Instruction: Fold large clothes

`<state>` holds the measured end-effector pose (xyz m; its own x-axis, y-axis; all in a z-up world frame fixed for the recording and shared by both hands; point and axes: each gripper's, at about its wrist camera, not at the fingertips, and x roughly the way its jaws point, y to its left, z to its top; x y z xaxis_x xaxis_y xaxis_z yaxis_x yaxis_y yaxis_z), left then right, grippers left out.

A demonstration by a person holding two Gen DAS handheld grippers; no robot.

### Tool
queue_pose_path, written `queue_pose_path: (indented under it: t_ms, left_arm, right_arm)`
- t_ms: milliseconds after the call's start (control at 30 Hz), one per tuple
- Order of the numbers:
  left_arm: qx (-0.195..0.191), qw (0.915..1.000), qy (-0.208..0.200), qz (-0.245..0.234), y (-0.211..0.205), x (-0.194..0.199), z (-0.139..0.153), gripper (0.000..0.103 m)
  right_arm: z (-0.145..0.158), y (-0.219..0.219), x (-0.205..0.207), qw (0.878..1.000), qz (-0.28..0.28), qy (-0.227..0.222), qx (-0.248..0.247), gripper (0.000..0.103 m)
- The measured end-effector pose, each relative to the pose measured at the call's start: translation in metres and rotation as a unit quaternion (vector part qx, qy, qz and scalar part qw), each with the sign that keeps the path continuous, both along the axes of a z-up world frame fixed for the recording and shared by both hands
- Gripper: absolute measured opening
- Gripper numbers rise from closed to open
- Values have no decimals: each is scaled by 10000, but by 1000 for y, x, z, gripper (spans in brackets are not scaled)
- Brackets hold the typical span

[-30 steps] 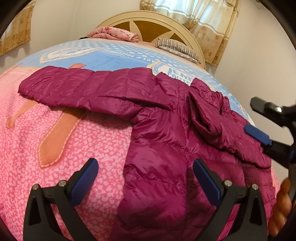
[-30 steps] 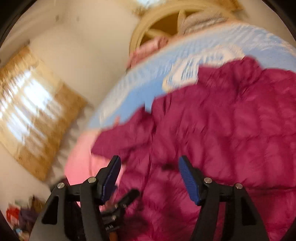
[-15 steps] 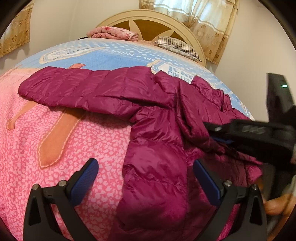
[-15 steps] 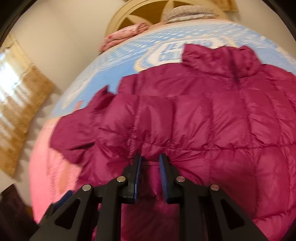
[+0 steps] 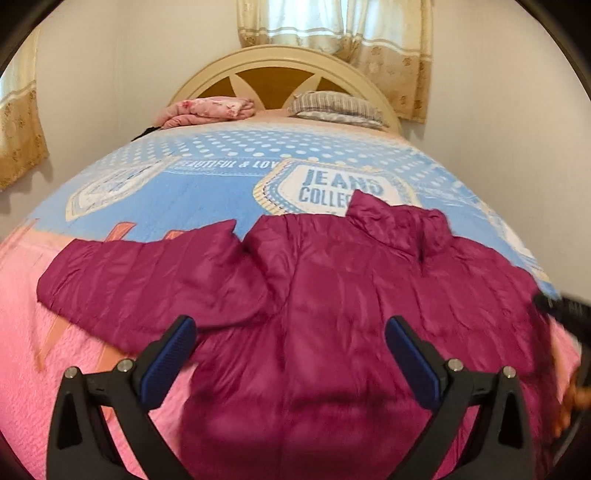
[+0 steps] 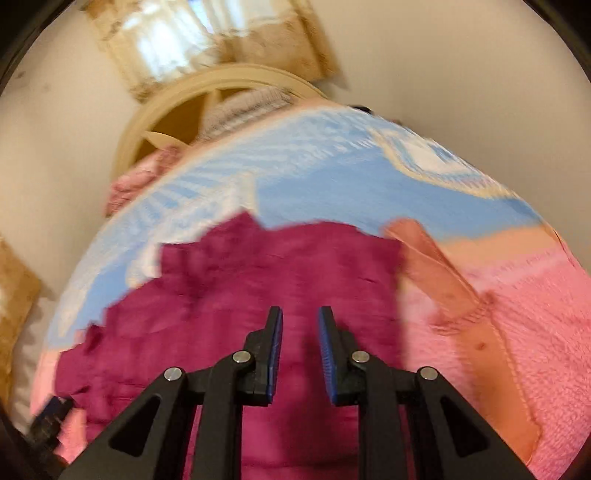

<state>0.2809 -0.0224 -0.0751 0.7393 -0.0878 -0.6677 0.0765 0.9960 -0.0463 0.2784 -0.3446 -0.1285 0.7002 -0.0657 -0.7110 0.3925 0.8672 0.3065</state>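
Fingers above jacket, bedspread

A bed with a pink and blue printed cover has a cream arched headboard, a folded pink blanket beside a striped pillow at its head, and beige curtains behind.

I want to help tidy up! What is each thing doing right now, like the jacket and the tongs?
jacket, spread out on the bed, not folded yet.
left tongs, wide open, holding nothing.
right tongs, nearly closed; too blurry to tell if pinching fabric.
curtains, drawn shut.
pink blanket, folded at the bed's head.
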Motion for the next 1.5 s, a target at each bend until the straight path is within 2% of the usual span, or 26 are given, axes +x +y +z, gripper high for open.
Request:
queue_pose_path:
  t_ms: [100, 167, 233, 400, 500, 567, 667, 700, 800, 867, 933, 1000, 1067, 1100, 1167, 1200, 1233, 1267, 1367, 1433, 1467, 1500]
  left_arm:
    - [369, 9972, 456, 472, -4, 22, -28, 103]
    - [349, 9949, 698, 633, 2, 25, -48, 103]
    - [244, 9946, 765, 663, 8, 24, -61, 103]
    - [432, 9935, 846, 634, 3, 29, -67, 103]
    - [288, 9947, 851, 491, 6, 24, -59, 103]
    - [-39, 9969, 678, 400, 21, 13, -44, 103]
    - [-495, 9965, 66, 670, 69, -9, -15, 103]
    - [-540, 9951, -37, 830, 86, -11, -10, 103]
    - [-577, 9839, -310, 1661, 153, -9, 0, 103]
    - [-490, 9683, -195, 2443, 206, 5, -4, 103]
    - [-563, 9521, -61, 3006, 252, 17, -12, 103]
    - [-701, 9374, 26, 3411, 289, 28, -22, 103]
    - [-984, 9284, 162, 3579, 316, 42, -34, 102]
    - [-1079, 9270, 203, 3586, 322, 48, -39, 99]
    - [-1169, 9304, 410, 3449, 328, 66, -53, 86]
    - [-1214, 9323, 556, 3362, 328, 73, -58, 71]
    - [-1373, 9336, 756, 3223, 328, 81, -68, 64]
    - [-1403, 9323, 825, 3231, 326, 84, -73, 64]
    - [-1246, 9365, 622, 3217, 312, 79, -69, 61]
    - [-1124, 9390, 544, 3205, 306, 76, -71, 41]
    - [-1207, 9393, 511, 3172, 306, 74, -71, 36]
    - [-1329, 9400, 477, 3104, 311, 73, -71, 22]
  right_arm:
    - [-25, -1, 7, 9997, 29, 243, 98, 20]
    - [-32, 2, 5, 9996, 77, 260, -93, 20]
    - [-33, 5, 1, 9993, 113, 268, -215, 20]
    - [-36, 5, 3, 9984, 143, 374, -387, 22]
    - [-23, 21, 3, 9950, 6, 583, -816, 22]
    - [-2, 41, -13, 9972, 200, 2, -721, 22]
    - [11, 76, -22, 9948, 708, -222, -700, 22]
    - [12, 90, -24, 9934, 901, -272, -659, 22]
    - [6, 116, -22, 9898, 1247, -231, -653, 23]
    - [-8, 129, -17, 9872, 1417, -99, -721, 23]
    - [-27, 135, -13, 9854, 1487, 91, -822, 25]
    - [-41, 134, -10, 9851, 1480, 213, -854, 27]
    - [-40, 133, -8, 9864, 1443, 206, -761, 27]
    - [-41, 135, -7, 9863, 1448, 221, -761, 28]
    - [-42, 135, -6, 9858, 1469, 220, -788, 30]
    - [-41, 135, -6, 9856, 1477, 217, -797, 30]
    - [-42, 135, -5, 9853, 1493, 211, -804, 32]
    - [-42, 136, -5, 9851, 1508, 199, -799, 34]
    - [-44, 136, -4, 9851, 1556, 148, -720, 38]
    - [-44, 136, -6, 9853, 1568, 111, -667, 39]
    - [-44, 136, -7, 9854, 1569, 95, -646, 39]
    - [-44, 136, -9, 9855, 1571, 84, -630, 39]
